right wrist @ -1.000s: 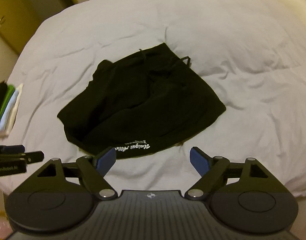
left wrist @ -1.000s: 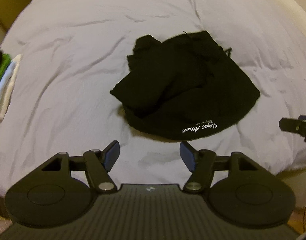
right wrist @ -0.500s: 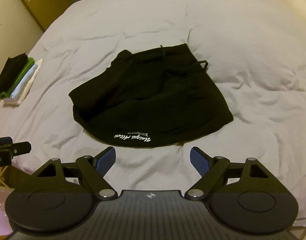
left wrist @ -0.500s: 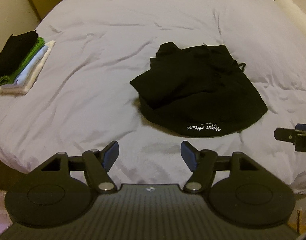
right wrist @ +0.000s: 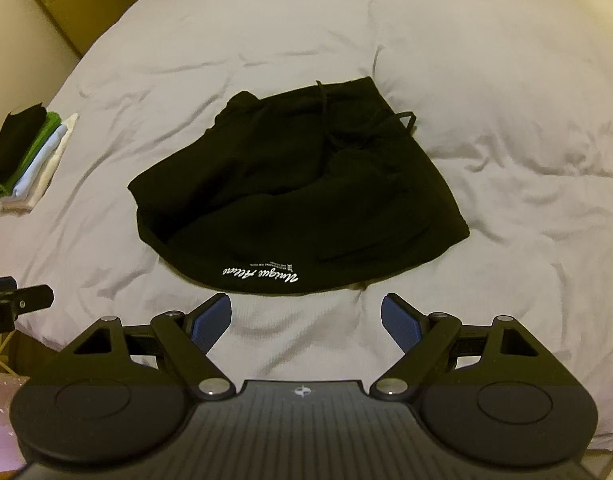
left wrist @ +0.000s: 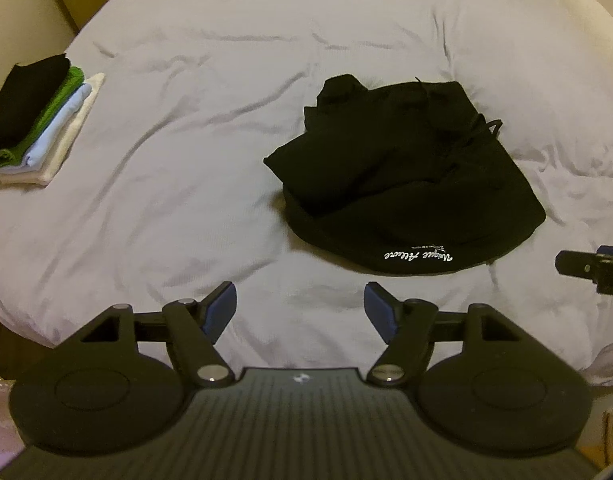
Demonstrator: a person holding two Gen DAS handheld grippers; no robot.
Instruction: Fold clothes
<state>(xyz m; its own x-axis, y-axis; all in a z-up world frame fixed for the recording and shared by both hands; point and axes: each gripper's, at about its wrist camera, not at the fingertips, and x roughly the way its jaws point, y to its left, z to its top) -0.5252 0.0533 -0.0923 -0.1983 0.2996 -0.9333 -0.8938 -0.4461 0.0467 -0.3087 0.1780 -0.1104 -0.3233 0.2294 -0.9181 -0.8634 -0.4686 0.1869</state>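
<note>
Left wrist view: my left gripper [left wrist: 300, 306] hangs over the near edge of the bed [left wrist: 154, 216], jaws well apart with nothing between them, only bare sheet under the blue pads [left wrist: 220, 308]. My right gripper [right wrist: 306, 316] is spread wider and is just as empty, and its tip shows at the far right of that left view. The black shorts [right wrist: 298, 192] lie in a loose heap on the middle of the bed, their near hem with the white lettering [right wrist: 258, 274] just beyond my right pads and upside down to me, a drawstring trailing off the far right corner. A second ago both cameras sat closer, so the shorts filled more of the view and the stack of folded clothes [left wrist: 38, 120] was cut off at the left edge; now I have drawn back and the whole stack shows on the far left of the bed, well apart from the shorts. The shorts themselves have not shifted. I read this as stepping back to size up a fresh garment: it is bunched, not flat, so folding has not begun. The cloth is so dark that I cannot tell for sure how its layers overlap, though the left side looks doubled over. My next move is probably to take the near hem corners and spread it.
</note>
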